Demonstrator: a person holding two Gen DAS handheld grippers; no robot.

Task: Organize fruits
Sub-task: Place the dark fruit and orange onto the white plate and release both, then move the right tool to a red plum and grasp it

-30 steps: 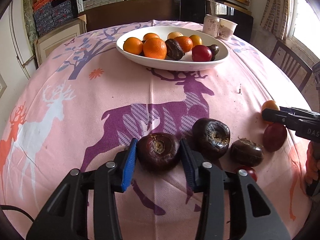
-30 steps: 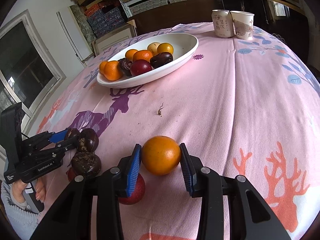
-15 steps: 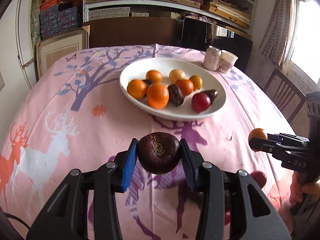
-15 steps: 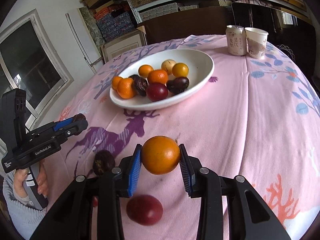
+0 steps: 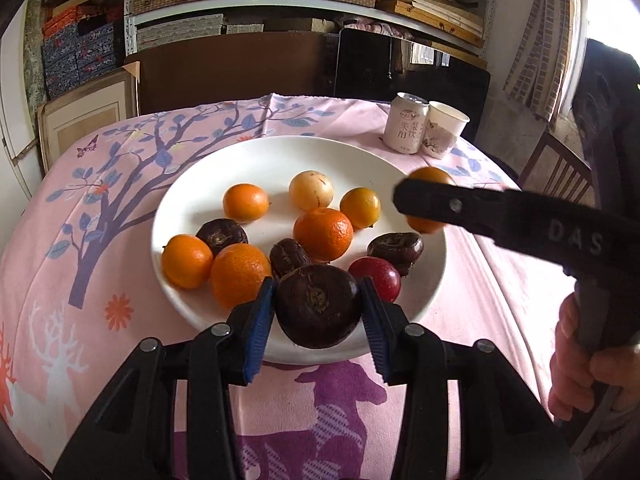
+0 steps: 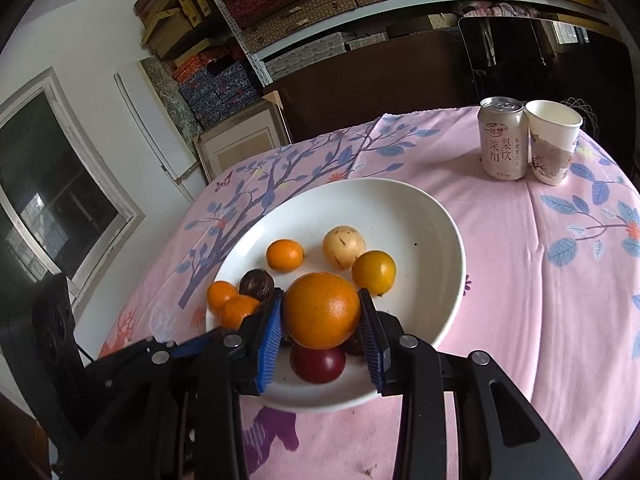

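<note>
While both grippers hang over the near rim of the white bowl, each carries a fruit. At lower centre of the left wrist view, the left gripper has the dark purple fruit between its blue pads; its jaws have just been opening, though a gap at either pad cannot be made out, so the fruit appears still held. At lower centre of the right wrist view, the right gripper is clamped firmly on the orange fruit, above a red fruit in the bowl. Beyond these, the bowl already holds several orange, dark and pale fruits. Remaining, by my judgement: release both fruits into the bowl. Whether any fruit is left on the pink tablecloth cannot be confirmed from these views. A can and a paper cup stand at upper right.
</note>
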